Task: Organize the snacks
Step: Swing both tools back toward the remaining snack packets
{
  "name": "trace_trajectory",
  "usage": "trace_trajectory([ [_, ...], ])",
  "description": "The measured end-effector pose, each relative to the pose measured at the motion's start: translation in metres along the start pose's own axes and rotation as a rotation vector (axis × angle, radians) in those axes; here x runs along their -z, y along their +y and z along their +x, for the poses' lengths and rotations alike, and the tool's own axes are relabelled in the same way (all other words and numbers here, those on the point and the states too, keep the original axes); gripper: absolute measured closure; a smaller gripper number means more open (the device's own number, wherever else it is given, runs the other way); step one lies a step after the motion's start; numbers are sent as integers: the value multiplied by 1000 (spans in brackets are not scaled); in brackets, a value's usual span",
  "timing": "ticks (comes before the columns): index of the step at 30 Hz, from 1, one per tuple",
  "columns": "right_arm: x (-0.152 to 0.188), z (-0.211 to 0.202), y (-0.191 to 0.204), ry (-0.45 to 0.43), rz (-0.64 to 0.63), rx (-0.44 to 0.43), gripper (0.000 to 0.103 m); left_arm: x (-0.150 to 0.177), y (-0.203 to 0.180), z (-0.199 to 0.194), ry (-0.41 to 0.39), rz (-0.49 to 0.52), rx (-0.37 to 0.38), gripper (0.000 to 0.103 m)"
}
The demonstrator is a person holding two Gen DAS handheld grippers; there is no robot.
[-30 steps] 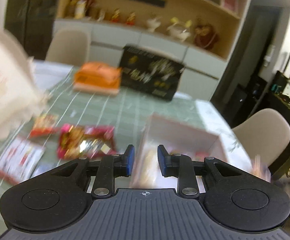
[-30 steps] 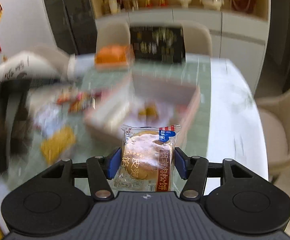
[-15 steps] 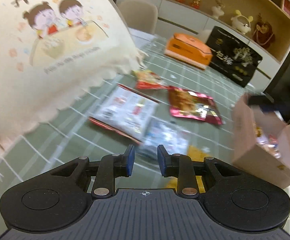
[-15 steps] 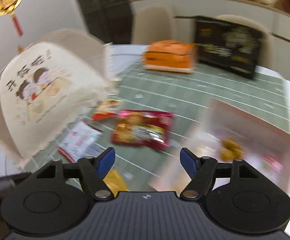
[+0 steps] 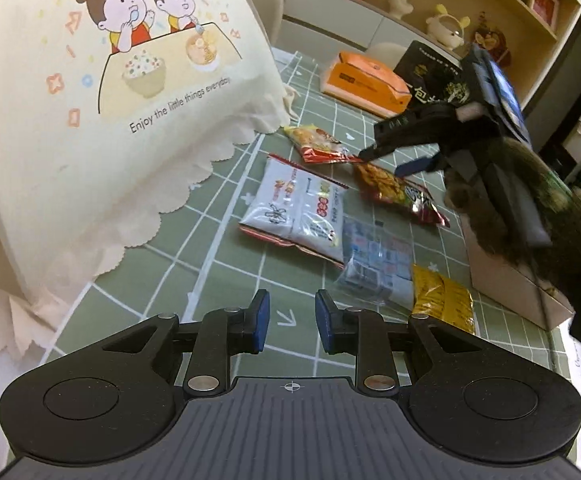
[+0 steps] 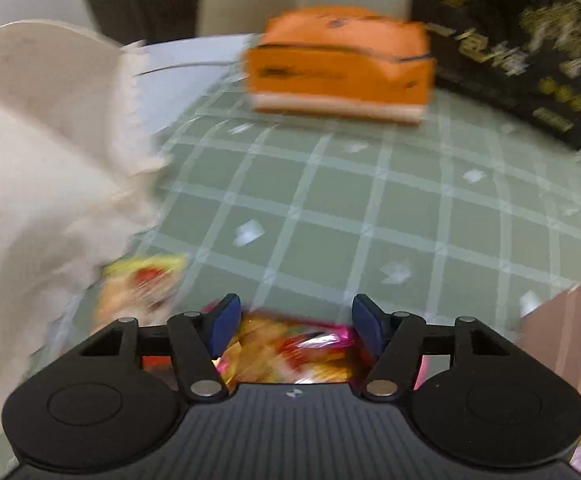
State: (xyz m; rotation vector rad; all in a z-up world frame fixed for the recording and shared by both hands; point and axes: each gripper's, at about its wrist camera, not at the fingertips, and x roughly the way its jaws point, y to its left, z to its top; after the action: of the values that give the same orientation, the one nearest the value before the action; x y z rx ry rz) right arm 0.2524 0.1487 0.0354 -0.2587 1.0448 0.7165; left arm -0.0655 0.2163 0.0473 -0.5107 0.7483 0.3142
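Snack packets lie beside the food cover's scalloped edge; right gripper spread over red packet; left gripper parted, empty.

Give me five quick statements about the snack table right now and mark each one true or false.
1. The right gripper is open above the red snack packet. True.
2. The left gripper is clamped on a snack. False: nothing sits between its fingers, only green tablecloth shows in the gap.
3. The orange box stands beside the black box at the far side of the table. True.
4. The white snack bag is already in the cardboard box. False: it lies on the tablecloth.
5. The cream food cover lies flipped upside down. False: it stands domed, its cartoon print upright.
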Motion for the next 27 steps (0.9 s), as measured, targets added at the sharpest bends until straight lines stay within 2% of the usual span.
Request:
trace_trajectory([
  [6,65,-36,24,63,-16,-188,41,-1,-2,8,11,-11,6,74],
  [10,97,-74,34,85,-122,-286,41,-5,-17,10,1,12,-19,74],
  [13,116,-109,24,12,-176,-260,37,-13,-28,7,-31,-1,-26,74],
  [15,137,-127,14,-26,-186,-219,26,-21,-39,7,-35,0,-19,74],
  [18,170,-129,5,-19,-212,-152,26,-23,-66,9,-22,57,10,74],
  [21,202,-123,-5,16,-229,-99,27,-13,-99,16,24,142,45,74],
  [22,209,-127,-13,22,-203,-117,29,-7,-110,19,38,169,52,74],
  [24,218,-135,-27,22,-156,-135,47,5,-131,27,56,219,53,74],
  [25,222,-140,-35,26,-143,-140,50,10,-139,32,61,242,40,73],
  [26,227,-144,-41,31,-135,-137,58,14,-148,37,60,268,7,72],
  [27,232,-148,-47,32,-136,-122,61,20,-156,41,54,294,-44,72],
])
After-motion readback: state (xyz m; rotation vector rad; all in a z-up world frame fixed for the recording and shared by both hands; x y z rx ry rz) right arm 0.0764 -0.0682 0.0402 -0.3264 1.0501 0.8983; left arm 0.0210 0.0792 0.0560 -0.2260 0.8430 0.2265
